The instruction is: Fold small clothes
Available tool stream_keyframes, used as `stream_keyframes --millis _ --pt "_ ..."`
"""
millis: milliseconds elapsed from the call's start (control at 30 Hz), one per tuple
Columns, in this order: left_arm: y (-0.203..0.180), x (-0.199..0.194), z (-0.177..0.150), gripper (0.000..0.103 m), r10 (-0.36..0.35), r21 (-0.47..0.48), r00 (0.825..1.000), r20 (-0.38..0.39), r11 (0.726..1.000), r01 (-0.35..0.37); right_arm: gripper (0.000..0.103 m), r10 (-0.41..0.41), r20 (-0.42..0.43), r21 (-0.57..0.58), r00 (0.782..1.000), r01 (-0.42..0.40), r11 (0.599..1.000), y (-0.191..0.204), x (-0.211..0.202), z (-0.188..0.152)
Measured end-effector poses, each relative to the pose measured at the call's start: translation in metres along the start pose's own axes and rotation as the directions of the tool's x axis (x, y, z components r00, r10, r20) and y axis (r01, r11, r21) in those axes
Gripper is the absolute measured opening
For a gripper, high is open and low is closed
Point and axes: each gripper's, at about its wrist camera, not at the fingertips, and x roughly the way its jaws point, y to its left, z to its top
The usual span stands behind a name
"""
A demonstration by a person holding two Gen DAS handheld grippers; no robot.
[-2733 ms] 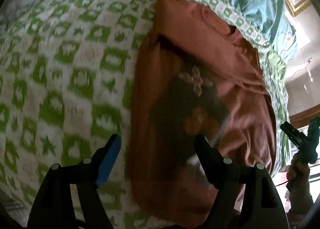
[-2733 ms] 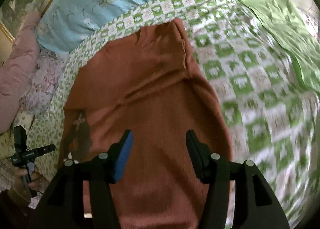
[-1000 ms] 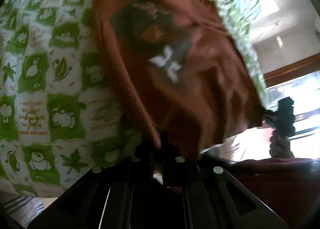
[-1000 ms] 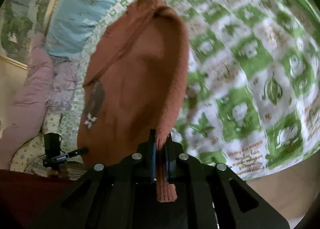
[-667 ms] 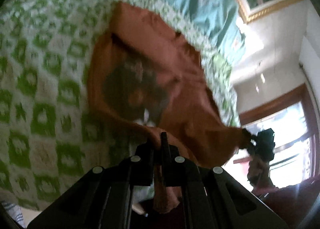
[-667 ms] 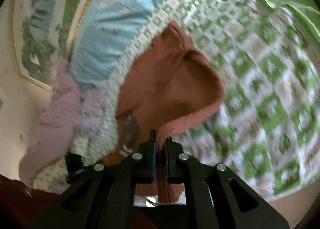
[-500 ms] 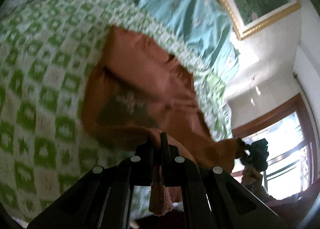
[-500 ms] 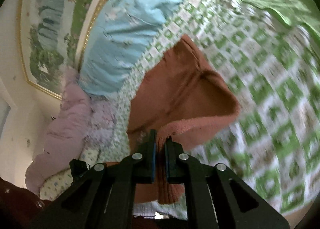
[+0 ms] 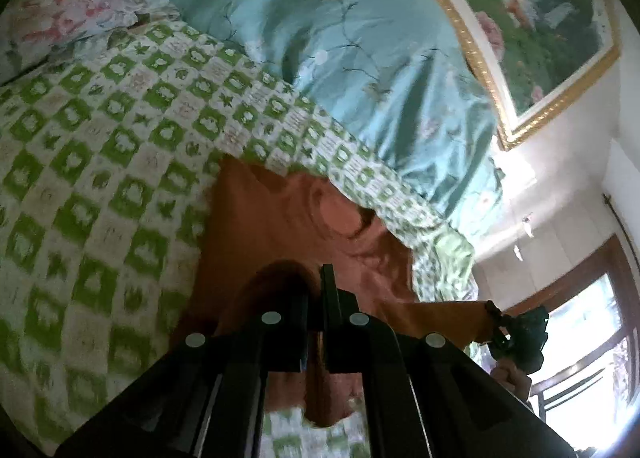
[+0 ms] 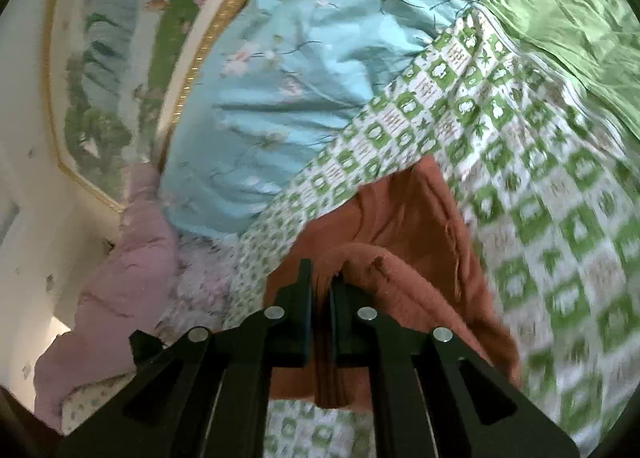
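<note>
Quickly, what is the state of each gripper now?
Left gripper: closed on the edge of the brown shirt.
Right gripper: closed on the brown shirt's other edge.

Rust-brown sweater [image 9: 280,217], hem lifted over its body.

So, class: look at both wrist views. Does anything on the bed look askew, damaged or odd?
Nothing stands out. The rust-brown top is only mid-fold: left gripper and right gripper each pinch its edge above the green checked sheet. No visible damage.
</note>
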Motion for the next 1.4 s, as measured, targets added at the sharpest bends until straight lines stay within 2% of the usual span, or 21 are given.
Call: stream_keyframes --millis 200,467,600,733,867,900,967,1033,1067,1133,1233,1267,1300,1333,1400 --pt "0.004 0.045 0.025 0.003 0.05 0.02 0.999 -0.021 0.999 -0.05 0.008 -0.027 -0.059 0.002 0.998 0.027 1.0 -0.021 0.055 0.035" --pt "0.025 0.071 0.045 0.003 0.084 -0.038 0.996 -0.005 0.996 -0.084 0.008 -0.041 -0.102 0.028 0.994 0.044 0.999 -0.052 0.094 0.064" --pt "0.041 0.092 0.052 0.003 0.127 -0.071 0.992 -0.007 0.989 -0.127 0.008 -0.108 -0.137 0.023 0.985 0.113 0.993 -0.072 0.115 0.072" --pt "0.064 0.125 0.054 0.003 0.182 -0.101 0.982 -0.057 0.977 -0.187 0.008 -0.213 -0.191 0.037 0.958 0.224 0.974 -0.1 0.137 0.076" --pt "0.07 0.142 0.052 0.003 0.223 -0.099 0.97 -0.094 0.968 -0.232 0.009 -0.214 -0.215 0.102 0.953 0.24 0.965 -0.117 0.142 0.078" --pt "0.069 0.143 0.052 0.005 0.231 -0.097 0.968 -0.103 0.966 -0.241 0.009 -0.21 -0.218 0.107 0.953 0.237 0.966 -0.117 0.142 0.078" --pt "0.066 0.14 0.05 0.017 0.225 -0.11 0.968 -0.115 0.965 -0.237 0.011 -0.205 -0.222 0.114 0.953 0.235 0.965 -0.116 0.14 0.079" --pt "0.057 0.129 0.046 0.044 0.214 -0.11 0.971 -0.11 0.968 -0.226 0.016 -0.209 -0.218 0.121 0.953 0.239 0.963 -0.112 0.132 0.082" --pt "0.051 0.123 0.043 0.05 0.219 -0.098 0.97 -0.104 0.969 -0.229 0.022 -0.211 -0.206 0.123 0.955 0.239 0.963 -0.109 0.125 0.083" --pt "0.036 0.111 0.034 0.053 0.216 -0.066 0.971 -0.099 0.973 -0.223 0.026 -0.202 -0.169 0.109 0.965 0.222 0.969 -0.097 0.108 0.082" --pt "0.012 0.106 0.01 0.056 0.165 -0.008 0.974 -0.157 0.986 -0.168 0.026 -0.195 -0.14 0.014 0.971 0.199 0.98 -0.067 0.089 0.073" --pt "0.004 0.113 -0.003 0.057 0.14 0.008 0.97 -0.198 0.99 -0.141 0.026 -0.177 -0.145 -0.02 0.973 0.176 0.984 -0.057 0.088 0.067" --pt "-0.004 0.125 -0.017 0.057 0.119 0.027 0.959 -0.256 0.993 -0.116 0.026 -0.146 -0.182 -0.075 0.972 0.135 0.988 -0.044 0.092 0.056" --pt "-0.007 0.132 -0.024 0.057 0.116 0.042 0.951 -0.288 0.993 -0.108 0.026 -0.14 -0.263 -0.142 0.954 0.105 0.984 -0.032 0.104 0.041" --pt "-0.017 0.159 -0.041 0.057 0.154 0.114 0.921 -0.358 0.986 -0.121 0.026 -0.205 -0.384 -0.277 0.9 0.099 0.956 -0.015 0.13 0.015"
